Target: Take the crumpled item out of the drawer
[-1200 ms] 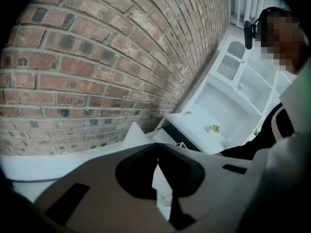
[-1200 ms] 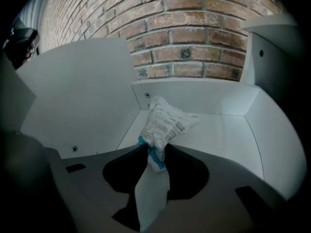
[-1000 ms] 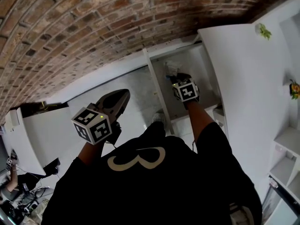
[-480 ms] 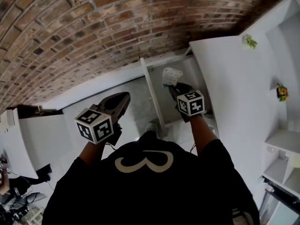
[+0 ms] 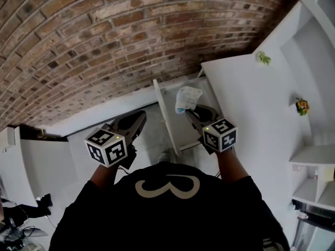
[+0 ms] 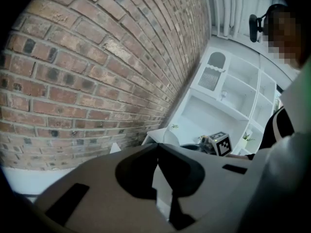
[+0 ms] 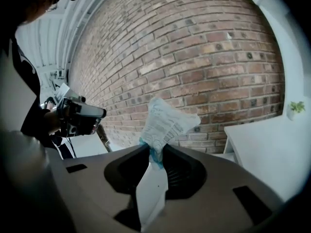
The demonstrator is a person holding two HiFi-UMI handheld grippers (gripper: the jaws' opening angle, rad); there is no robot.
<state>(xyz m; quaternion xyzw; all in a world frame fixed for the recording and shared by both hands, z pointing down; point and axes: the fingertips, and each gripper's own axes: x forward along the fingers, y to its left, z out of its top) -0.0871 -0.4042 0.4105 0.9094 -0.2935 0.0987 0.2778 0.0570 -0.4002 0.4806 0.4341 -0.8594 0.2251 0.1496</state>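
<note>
- Jaws of the left gripper (image 6: 156, 148) meet, nothing between them — it hovers left of the drawer (image 5: 163, 114).
- Right gripper (image 7: 154, 149), nearly closed, pinches the crumpled item (image 7: 167, 123) by its blue-edged end, held above the open white drawer.
- Brick wall (image 5: 104, 35) rises behind it all.
</note>
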